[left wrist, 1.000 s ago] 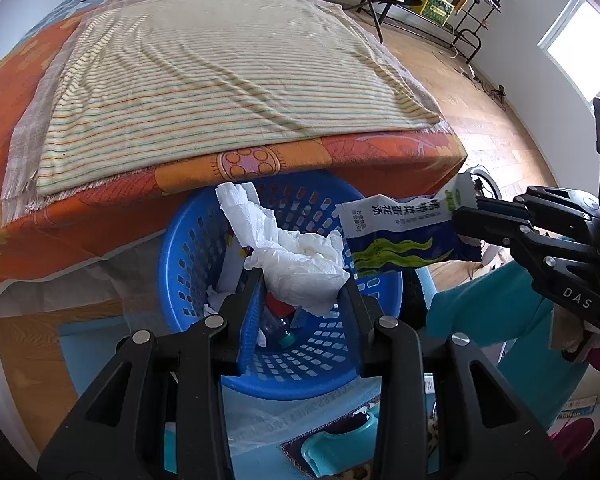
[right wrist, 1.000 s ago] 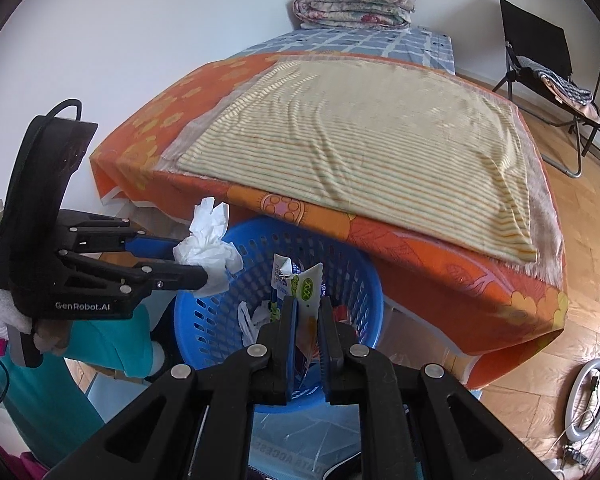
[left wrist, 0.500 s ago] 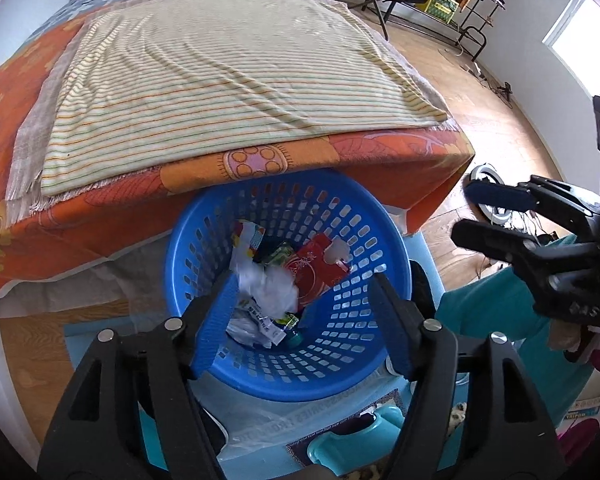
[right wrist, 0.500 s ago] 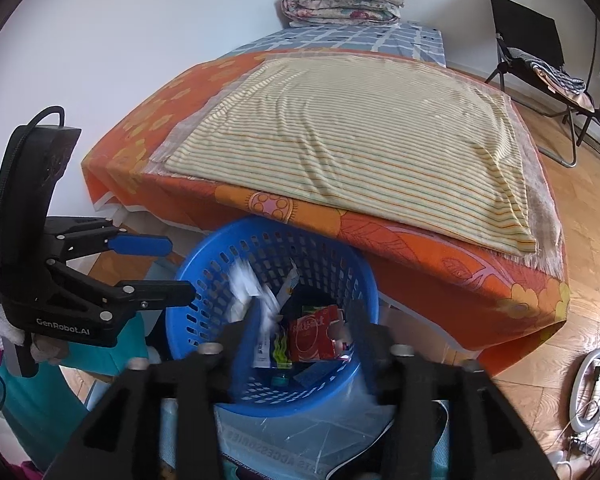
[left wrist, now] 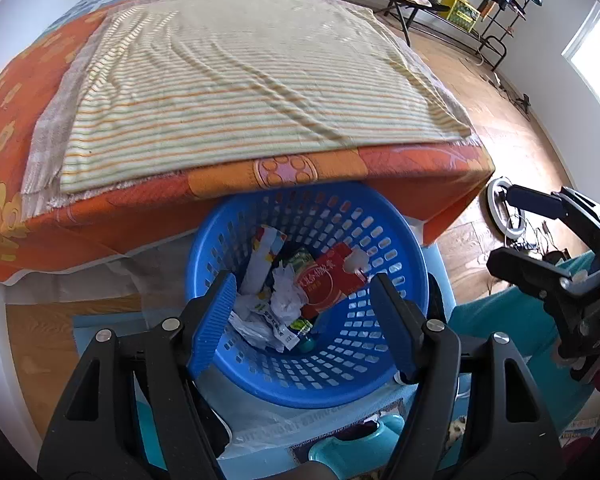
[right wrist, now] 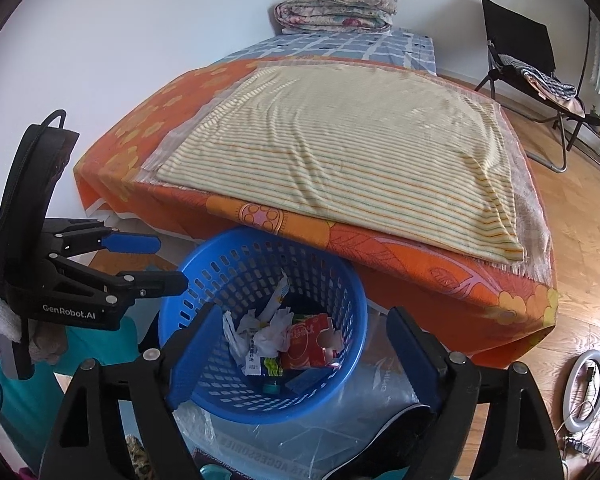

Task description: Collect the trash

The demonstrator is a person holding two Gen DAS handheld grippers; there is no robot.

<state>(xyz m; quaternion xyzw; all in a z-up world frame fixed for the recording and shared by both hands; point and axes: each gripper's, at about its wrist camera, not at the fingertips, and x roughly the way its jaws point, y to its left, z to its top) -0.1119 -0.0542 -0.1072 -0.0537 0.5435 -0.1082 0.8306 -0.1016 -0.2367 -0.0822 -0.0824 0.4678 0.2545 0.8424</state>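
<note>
A blue perforated basket [left wrist: 396, 240] [right wrist: 204, 280] stands at the foot of the bed. Inside lie a red carton [left wrist: 324, 284] [right wrist: 306, 344], crumpled white tissue [left wrist: 286, 300] [right wrist: 272, 334], and printed wrappers [left wrist: 266, 248] [right wrist: 256, 364]. My left gripper [left wrist: 306, 322] is open and empty, held above the basket's near rim; it also shows in the right wrist view [right wrist: 148, 262]. My right gripper [right wrist: 298, 360] is open and empty above the basket; it also shows at the right of the left wrist view [left wrist: 516, 228].
The bed with an orange sheet [left wrist: 20, 208] [right wrist: 420, 264] and a striped blanket [left wrist: 240, 72] [right wrist: 340, 148] overhangs the basket's far side. A clear plastic bag [right wrist: 320, 440] lies under the basket. A ring light [right wrist: 584, 388] lies on the wooden floor at the right. A folding chair [right wrist: 524, 64] stands farther back.
Both grippers opened. The white tissue left my left gripper and the green-printed wrapper left my right gripper; both now lie in the basket.
</note>
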